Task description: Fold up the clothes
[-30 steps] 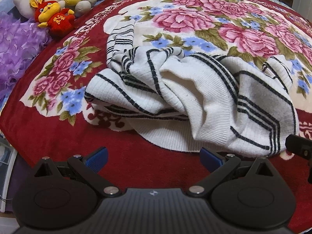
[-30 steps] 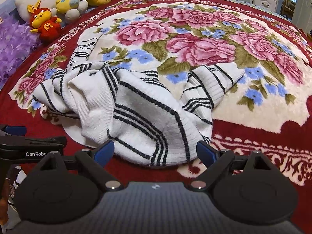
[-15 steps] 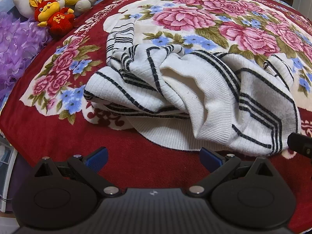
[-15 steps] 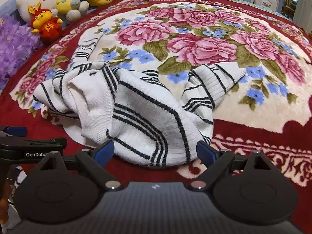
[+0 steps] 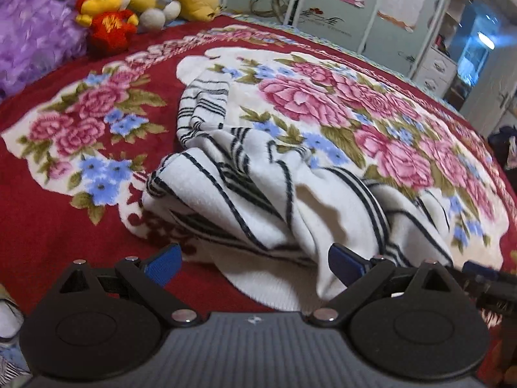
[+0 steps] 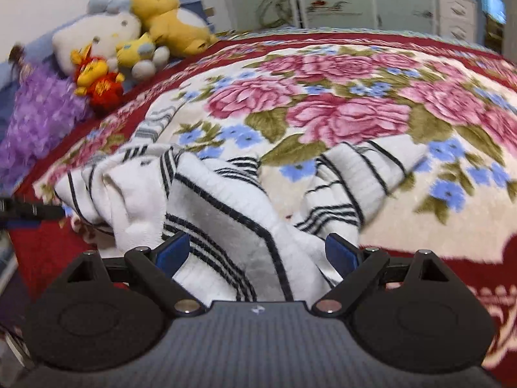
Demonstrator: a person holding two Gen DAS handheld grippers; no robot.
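A white knit sweater with thin black stripes (image 5: 258, 194) lies crumpled on the red floral blanket (image 5: 64, 226), one sleeve stretched away toward the plush toys. My left gripper (image 5: 255, 263) is open, low at the sweater's near hem, with the white ribbed edge lying between its blue pads. My right gripper (image 6: 258, 253) is also open, and the sweater's striped body (image 6: 232, 226) fills the gap between its fingers. The other sleeve (image 6: 362, 174) lies out to the right. Each gripper's tip shows at the edge of the other's view.
Plush toys (image 6: 129, 48) and a purple ruffled cushion (image 5: 35, 32) sit at the bed's far left corner. Cupboards and white drawers (image 5: 433, 68) stand beyond the bed. The blanket (image 6: 387, 113) spreads flat to the right of the sweater.
Both grippers have dropped lower and pushed forward to the sweater; its hem now lies between the fingers of each. Both stay open. The sweater has not visibly shifted.
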